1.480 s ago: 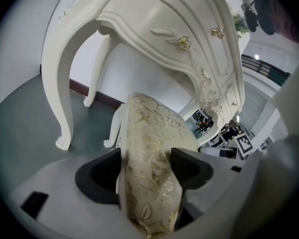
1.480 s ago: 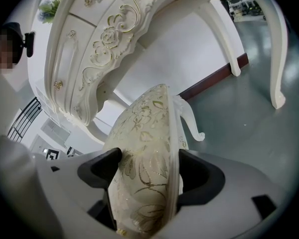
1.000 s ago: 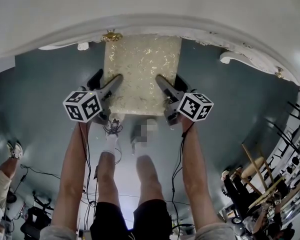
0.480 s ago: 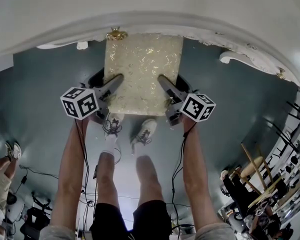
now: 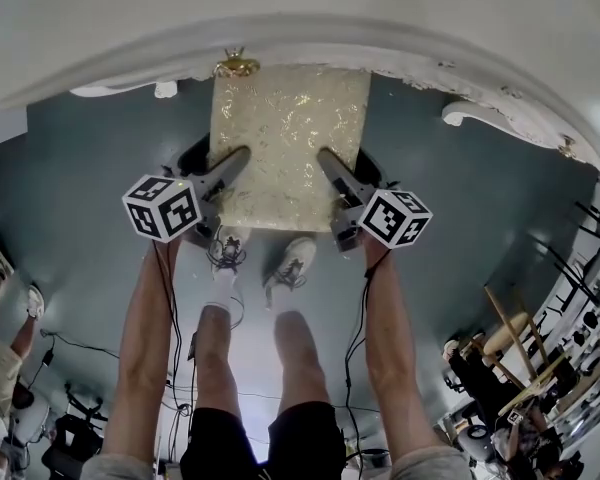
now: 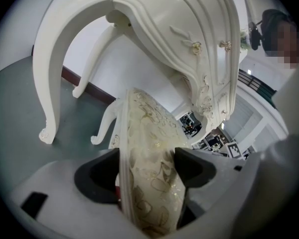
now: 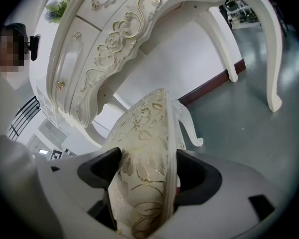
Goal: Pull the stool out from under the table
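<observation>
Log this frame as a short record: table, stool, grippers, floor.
table: white, carved, gold trim
stool: cream seat, gold pattern, far edge at the table rim
left gripper: shut on stool, seat's left edge
right gripper: shut on stool, seat's right edge
floor: grey-green, person's shoes near the stool

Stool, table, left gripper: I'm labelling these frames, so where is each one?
stool [image 5: 285, 148], head view, middle of the gold-patterned seat cushion.
table [image 5: 280, 8], head view, bare white top.
left gripper [image 6: 148, 169], left gripper view, midway between its fingertips, shut on the stool's cushion.
</observation>
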`<state>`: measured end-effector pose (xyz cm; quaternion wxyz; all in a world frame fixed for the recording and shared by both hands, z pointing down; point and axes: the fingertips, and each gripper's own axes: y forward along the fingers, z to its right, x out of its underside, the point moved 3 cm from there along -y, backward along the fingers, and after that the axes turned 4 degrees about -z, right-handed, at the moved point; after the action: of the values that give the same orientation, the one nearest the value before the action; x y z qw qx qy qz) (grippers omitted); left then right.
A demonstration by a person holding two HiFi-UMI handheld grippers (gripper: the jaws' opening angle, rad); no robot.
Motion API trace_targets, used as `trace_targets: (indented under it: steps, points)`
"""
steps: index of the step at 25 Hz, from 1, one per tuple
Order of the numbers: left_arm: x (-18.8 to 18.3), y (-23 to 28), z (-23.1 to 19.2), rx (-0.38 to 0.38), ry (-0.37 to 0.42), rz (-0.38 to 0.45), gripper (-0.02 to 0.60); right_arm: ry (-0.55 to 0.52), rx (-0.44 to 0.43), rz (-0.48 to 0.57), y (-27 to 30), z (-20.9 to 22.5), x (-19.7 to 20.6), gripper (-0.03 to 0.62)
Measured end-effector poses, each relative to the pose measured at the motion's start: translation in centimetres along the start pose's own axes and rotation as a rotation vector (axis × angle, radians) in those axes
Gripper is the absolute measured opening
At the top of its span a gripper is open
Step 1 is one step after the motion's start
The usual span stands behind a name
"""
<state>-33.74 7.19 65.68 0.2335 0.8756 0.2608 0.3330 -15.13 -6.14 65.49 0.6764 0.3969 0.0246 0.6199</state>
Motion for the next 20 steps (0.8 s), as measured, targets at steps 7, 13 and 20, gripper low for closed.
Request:
trace_targets:
  steps: [7, 13, 20]
  points:
    - [-0.8, -0.5, 0.5, -0.015, 0.000, 0.013, 0.345, 0.021, 0.019, 0.017, -0.5, -0.7, -0.5, 0.370]
    - [-0.4, -1.1, 1.7, -0.014, -0.005, -0.007, 0.342, 0.053, 0.035, 0.016, -2.1, -0.9, 0.0, 0.370]
    - [-0.5, -1.6, 5.4, 0.013, 0.035, -0.026, 0.342, 0.074, 0.048, 0.067, -6.2, -1.5, -0.2, 0.370]
